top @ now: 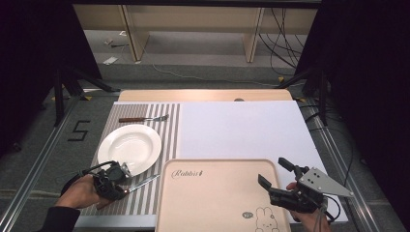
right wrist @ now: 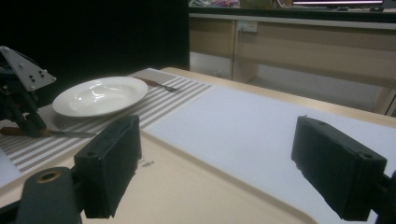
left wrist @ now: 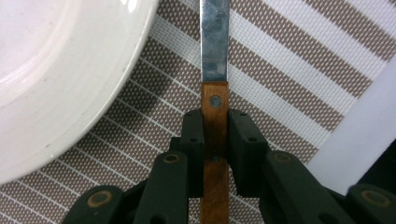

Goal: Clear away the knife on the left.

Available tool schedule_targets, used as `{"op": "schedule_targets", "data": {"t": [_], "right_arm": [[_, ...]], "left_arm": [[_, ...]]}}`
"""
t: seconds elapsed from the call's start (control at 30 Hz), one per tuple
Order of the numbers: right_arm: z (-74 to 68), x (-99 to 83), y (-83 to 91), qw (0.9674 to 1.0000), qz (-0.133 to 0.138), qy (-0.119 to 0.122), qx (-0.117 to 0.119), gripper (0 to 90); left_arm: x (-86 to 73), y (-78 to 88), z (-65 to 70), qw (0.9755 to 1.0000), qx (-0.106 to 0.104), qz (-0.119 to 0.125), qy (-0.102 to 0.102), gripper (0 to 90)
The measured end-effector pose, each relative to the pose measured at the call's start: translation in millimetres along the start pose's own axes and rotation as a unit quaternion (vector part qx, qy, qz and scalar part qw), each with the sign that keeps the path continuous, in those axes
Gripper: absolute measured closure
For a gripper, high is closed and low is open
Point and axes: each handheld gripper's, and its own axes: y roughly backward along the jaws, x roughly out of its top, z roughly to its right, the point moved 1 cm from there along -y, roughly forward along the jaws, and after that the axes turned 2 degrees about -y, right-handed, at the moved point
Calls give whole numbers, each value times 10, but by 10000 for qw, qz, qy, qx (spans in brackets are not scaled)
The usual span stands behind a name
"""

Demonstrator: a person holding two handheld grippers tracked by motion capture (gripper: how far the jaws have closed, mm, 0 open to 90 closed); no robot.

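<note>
Nearest, the left tool (left wrist: 215,140) pinches the knife (left wrist: 215,93) by its wooden handle; the knife seems to lie flat on the striped mat (top: 164,145), just beside the plate (top: 129,147). The right tool (top: 278,173) hangs spread and empty over the tray (top: 217,198). Farther off, a fork (top: 143,118) lies beyond the plate. The grasp looks done; lifting and placing the knife are left.
</note>
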Motion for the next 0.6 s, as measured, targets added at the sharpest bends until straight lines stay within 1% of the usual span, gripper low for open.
{"op": "schedule_targets", "data": {"t": [0.07, 0.17, 0.33, 0.37, 0.4, 0.5, 0.6], "right_arm": [[1, 0, -1, 10000, 3, -1, 0, 169], [1, 0, -2, 10000, 0, -3, 0, 169], [-5, -1, -1, 10000, 2, 6, 5, 169], [-3, -1, -2, 10000, 5, 5, 4, 169], [-1, -1, -2, 10000, -2, 1, 0, 169], [-3, -1, -1, 10000, 3, 4, 5, 169], [-4, -2, -1, 10000, 0, 7, 8, 169]], "left_arm": [[-6, 38, 0, 9999, -37, 76, 65, 768], [-14, 95, 18, 9997, -122, 176, 103, 769], [-23, 128, 68, 9996, -208, 159, 97, 769], [-23, 138, 70, 9996, -202, 172, 87, 769], [-24, 152, 76, 9995, -198, 208, 134, 769], [-24, 191, 84, 9994, -153, 268, 174, 769], [-23, 224, 108, 9987, -201, 404, 234, 769]]}}
